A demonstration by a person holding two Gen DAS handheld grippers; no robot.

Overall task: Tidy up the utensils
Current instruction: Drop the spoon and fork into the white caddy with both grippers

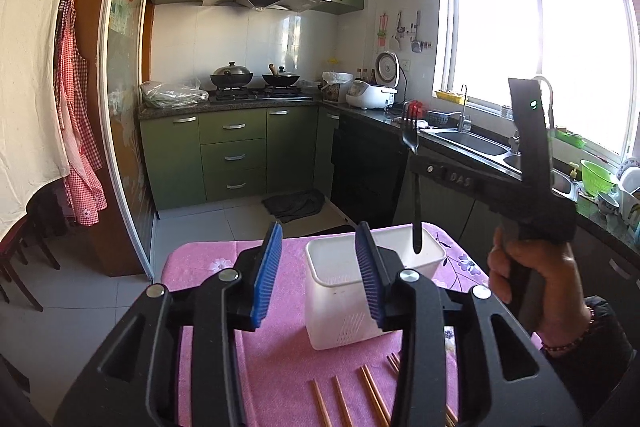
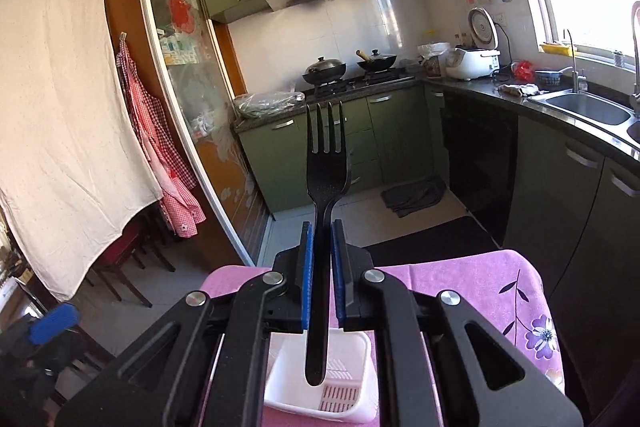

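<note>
My right gripper [image 2: 322,259] is shut on a black plastic fork [image 2: 326,171], tines up, handle hanging down over the white utensil basket [image 2: 352,347]. In the left wrist view the fork [image 1: 416,199] hangs upright with its handle tip just above the basket [image 1: 332,307], held up by the hand-held right gripper body [image 1: 532,167]. My left gripper [image 1: 320,279] is open and empty, its blue pads on either side of the basket's near left corner. Several wooden chopsticks [image 1: 372,395] lie on the pink tablecloth [image 1: 208,259] in front of the basket.
The table with the pink floral cloth [image 2: 480,291] stands in a green kitchen. A counter with a steel sink [image 1: 476,143] runs along the right. A stove with two woks [image 1: 256,79] is at the back. Dark chairs [image 2: 120,267] stand at the left.
</note>
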